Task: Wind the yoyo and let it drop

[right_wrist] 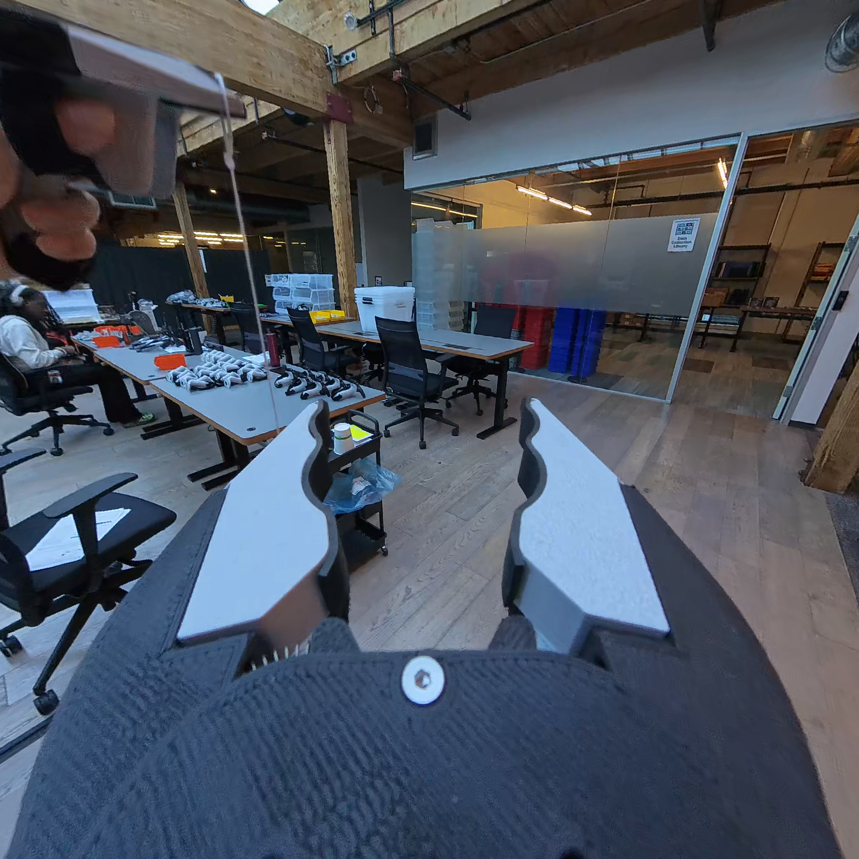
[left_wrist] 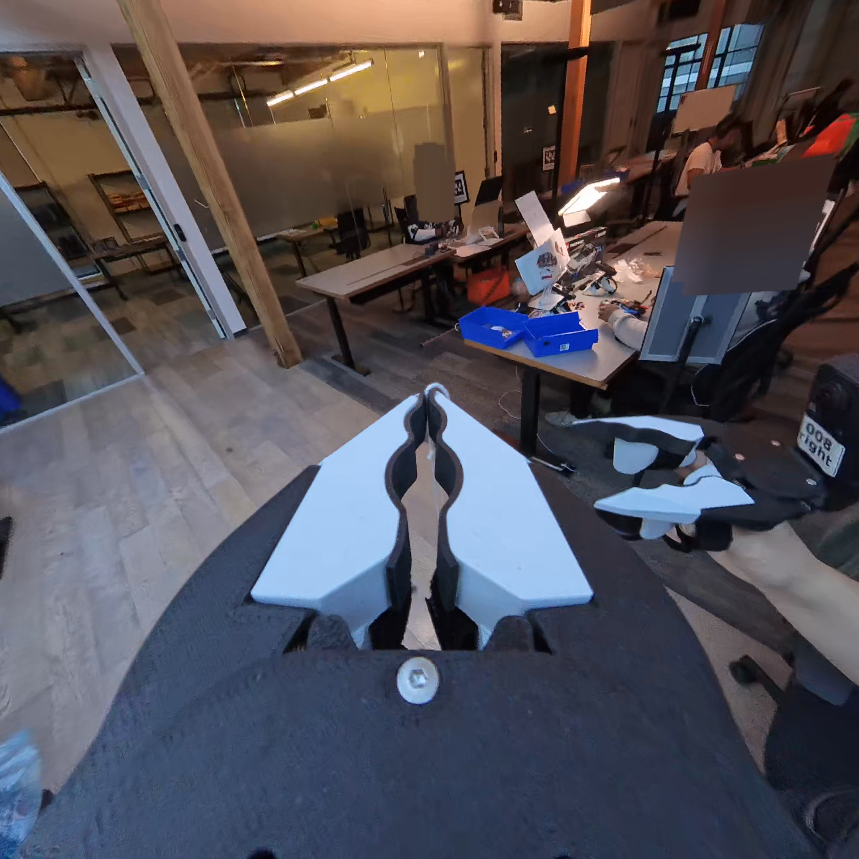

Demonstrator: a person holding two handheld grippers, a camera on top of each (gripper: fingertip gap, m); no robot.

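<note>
The left gripper (left_wrist: 426, 400) pinches the white string (right_wrist: 251, 274), which hangs past the wide-open, empty right gripper (right_wrist: 424, 411); the yoyo is unseen; a label (left_wrist: 820, 447) marks the right gripper.

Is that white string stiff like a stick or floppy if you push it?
Probably floppy: the string is very thin and bends slightly as it hangs from the left gripper. Likely light too, so a nudge from the open right gripper would swing it aside.

Two black-and-white two-finger tools (left_wrist: 427, 399) (right_wrist: 420, 409) are in view. One thin white string (right_wrist: 246, 260) hangs. Two open blue plastic bins (left_wrist: 492, 325) (left_wrist: 560, 333) sit side by side.
</note>
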